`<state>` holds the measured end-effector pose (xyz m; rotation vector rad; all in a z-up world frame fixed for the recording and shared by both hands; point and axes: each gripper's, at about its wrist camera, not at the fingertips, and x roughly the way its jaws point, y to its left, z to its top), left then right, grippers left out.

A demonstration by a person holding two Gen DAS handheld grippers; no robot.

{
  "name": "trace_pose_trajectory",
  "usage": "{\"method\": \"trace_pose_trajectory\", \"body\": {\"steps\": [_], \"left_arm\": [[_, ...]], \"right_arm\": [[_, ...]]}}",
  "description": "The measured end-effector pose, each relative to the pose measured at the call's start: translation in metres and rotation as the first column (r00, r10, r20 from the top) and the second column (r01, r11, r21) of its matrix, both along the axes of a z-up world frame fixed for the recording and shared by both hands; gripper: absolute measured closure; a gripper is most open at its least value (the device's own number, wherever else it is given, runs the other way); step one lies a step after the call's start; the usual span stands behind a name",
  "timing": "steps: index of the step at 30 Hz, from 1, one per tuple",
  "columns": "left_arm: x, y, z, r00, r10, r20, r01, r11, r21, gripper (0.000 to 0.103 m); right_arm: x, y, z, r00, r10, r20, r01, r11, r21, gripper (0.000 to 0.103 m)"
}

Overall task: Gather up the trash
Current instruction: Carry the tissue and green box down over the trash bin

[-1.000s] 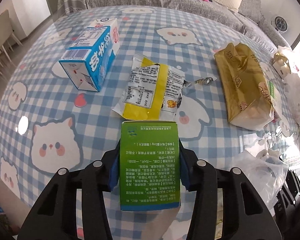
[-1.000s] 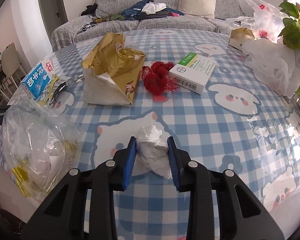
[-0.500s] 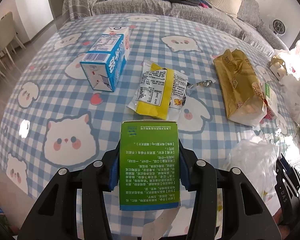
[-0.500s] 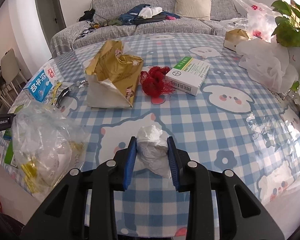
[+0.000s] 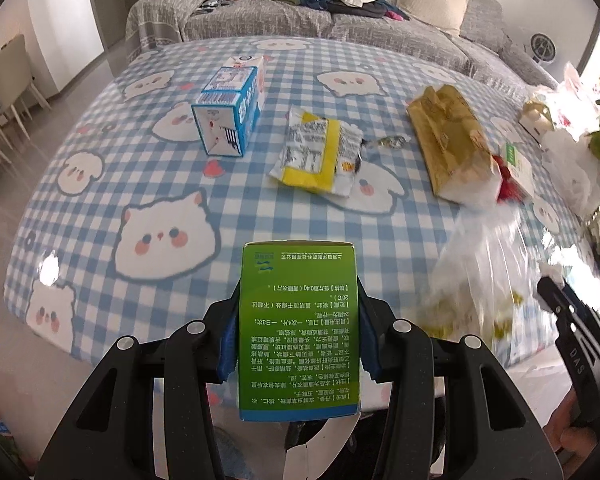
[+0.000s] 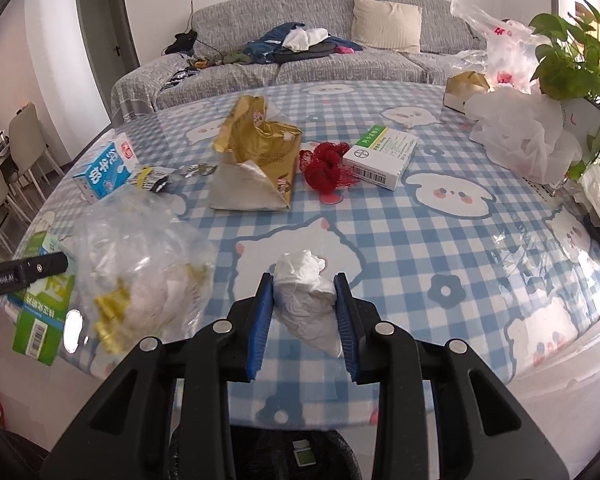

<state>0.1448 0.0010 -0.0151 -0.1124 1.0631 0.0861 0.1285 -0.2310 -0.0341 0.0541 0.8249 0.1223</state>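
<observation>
Blue-and-white checked oilcloth with cartoon cats covers the round table (image 6: 440, 208), with a grey sofa (image 6: 340, 60) behind it. Over its near edge, the left gripper (image 5: 298, 332) is clamped partway closed on the long sides of a green medicine box (image 5: 298, 332), and the right gripper (image 6: 304, 312) likewise pinches a crumpled white tissue (image 6: 306, 304); both items are lifted clear of the cloth. The box looks like light, stiff card that would dent under hard squeezing, so the flat-side hold seems right; its green face carries dense print above a blue band. The tissue is soft, nearly weightless and compressible, best taken through its bulk as now. Between the two grippers hangs a clear plastic bag (image 6: 140, 264), flimsy and already holding scraps, probably the collecting point. Farther from the near edge lie a gold foil bag (image 6: 256, 160), a red net (image 6: 326, 168) touching a white medicine box (image 6: 380, 156), a yellow snack wrapper (image 5: 320, 156) and a blue milk carton (image 5: 230, 116).
</observation>
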Motion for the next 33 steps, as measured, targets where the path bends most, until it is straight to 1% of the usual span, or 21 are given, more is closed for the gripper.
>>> {"method": "trace_pose_trajectory", "body": {"steps": [8, 16, 18, 20, 25, 31, 33], "left_arm": [[-0.045, -0.005, -0.006, 1.000, -0.015, 0.003, 0.015, 1.000, -0.010, 0.057], [-0.102, -0.002, -0.022, 1.000, -0.024, 0.002, 0.024, 1.000, -0.009, 0.057], [-0.117, 0.001, -0.028, 1.000, -0.019, 0.004, 0.019, 1.000, -0.003, 0.057], [-0.129, 0.003, -0.035, 1.000, -0.013, 0.000, 0.013, 1.000, 0.001, 0.057], [-0.159, 0.009, -0.055, 1.000, 0.003, -0.022, -0.004, 1.000, -0.010, 0.057], [-0.178, 0.010, -0.078, 0.999, 0.006, -0.039, -0.006, 1.000, -0.012, 0.057], [-0.182, 0.010, -0.085, 0.999, 0.005, -0.041, -0.006, 1.000, -0.025, 0.057]], "right_arm": [[-0.036, 0.005, 0.010, 1.000, -0.001, 0.025, 0.001, 1.000, 0.021, 0.074], [-0.083, 0.019, 0.002, 0.999, 0.029, 0.029, -0.029, 0.999, 0.020, 0.074], [-0.093, 0.020, -0.004, 0.999, 0.029, 0.022, -0.030, 0.999, 0.032, 0.074], [-0.103, 0.024, -0.012, 0.999, 0.036, 0.014, -0.036, 0.999, 0.020, 0.074], [-0.119, 0.026, -0.030, 0.999, 0.036, -0.022, -0.036, 0.999, 0.015, 0.075], [-0.136, 0.032, -0.046, 0.998, 0.043, -0.039, -0.042, 0.999, 0.012, 0.075], [-0.142, 0.035, -0.050, 0.998, 0.044, -0.040, -0.044, 0.999, 0.013, 0.075]]}}
